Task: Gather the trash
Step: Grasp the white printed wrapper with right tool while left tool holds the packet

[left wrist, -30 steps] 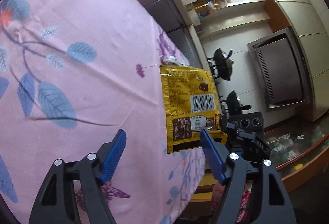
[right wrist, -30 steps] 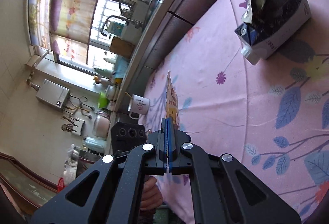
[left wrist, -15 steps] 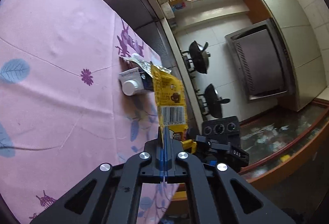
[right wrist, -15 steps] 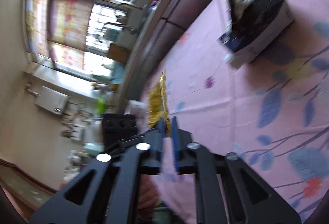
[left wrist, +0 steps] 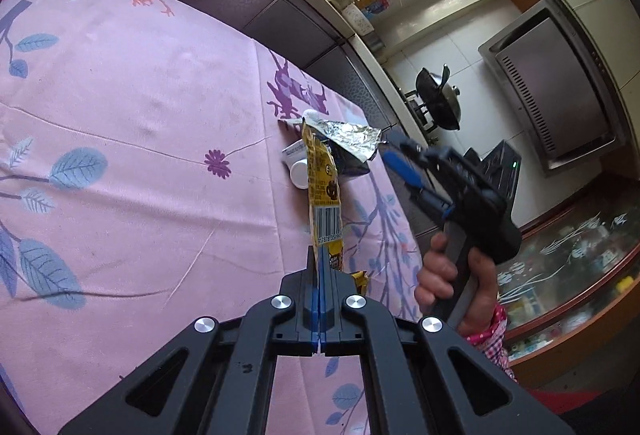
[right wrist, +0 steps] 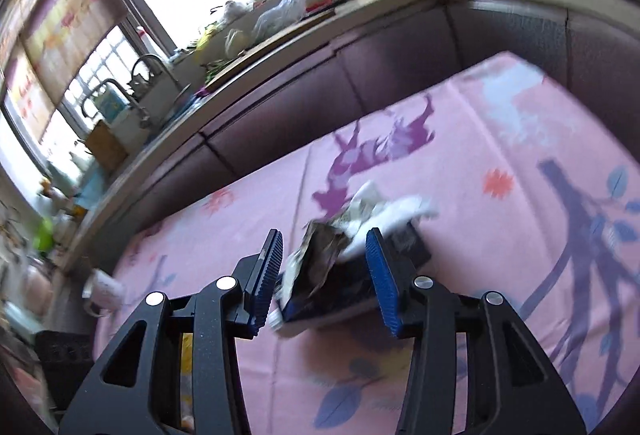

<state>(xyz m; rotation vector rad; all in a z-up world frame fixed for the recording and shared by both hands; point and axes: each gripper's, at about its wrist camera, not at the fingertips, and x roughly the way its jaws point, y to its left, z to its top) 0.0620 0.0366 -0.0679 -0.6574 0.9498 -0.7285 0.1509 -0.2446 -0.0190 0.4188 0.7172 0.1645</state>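
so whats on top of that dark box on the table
A crumpled silver foil wrapper and white tissue sit on top of the box. A white cap lies by it. The yellow packet in the left tongs hides part of the box; its contents can't be seen.

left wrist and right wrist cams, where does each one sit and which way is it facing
Left wrist: sits on the left claw, looking along its shut fingers over the pink tablecloth toward the stove; it grips the yellow wrapper; the right claw and the hand holding it show.
Right wrist: sits on the right claw, open, facing the dark carton and window.
Shared: the dark carton, foil wrapper, tablecloth.
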